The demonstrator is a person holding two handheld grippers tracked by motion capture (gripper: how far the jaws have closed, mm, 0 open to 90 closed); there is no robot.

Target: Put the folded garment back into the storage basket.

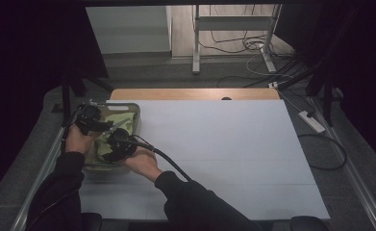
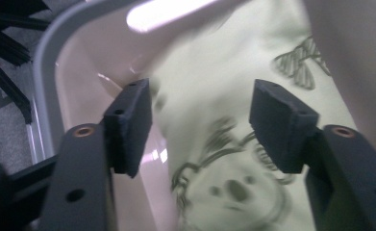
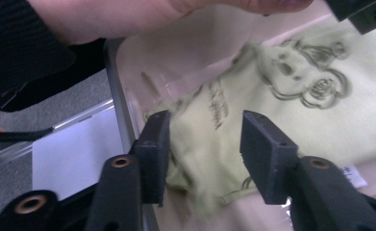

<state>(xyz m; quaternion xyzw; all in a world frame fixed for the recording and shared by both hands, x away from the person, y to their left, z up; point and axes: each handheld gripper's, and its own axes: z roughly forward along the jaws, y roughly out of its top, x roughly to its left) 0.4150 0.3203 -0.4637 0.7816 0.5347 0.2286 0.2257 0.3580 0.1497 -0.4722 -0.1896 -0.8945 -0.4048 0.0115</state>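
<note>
At the left end of the white desk (image 1: 233,144) sat a clear plastic bin (image 1: 133,109) holding a pale green cloth (image 2: 214,86) printed with a dark cartoon figure, and both hands worked over it. The left claw (image 2: 200,125) stood released, its jaws spread above the cloth near the bin's wall without touching it. The right claw (image 3: 205,154) was likewise released, its jaws straddling a bunched fold of the cloth by the bin's rim, not clenched on it.
</note>
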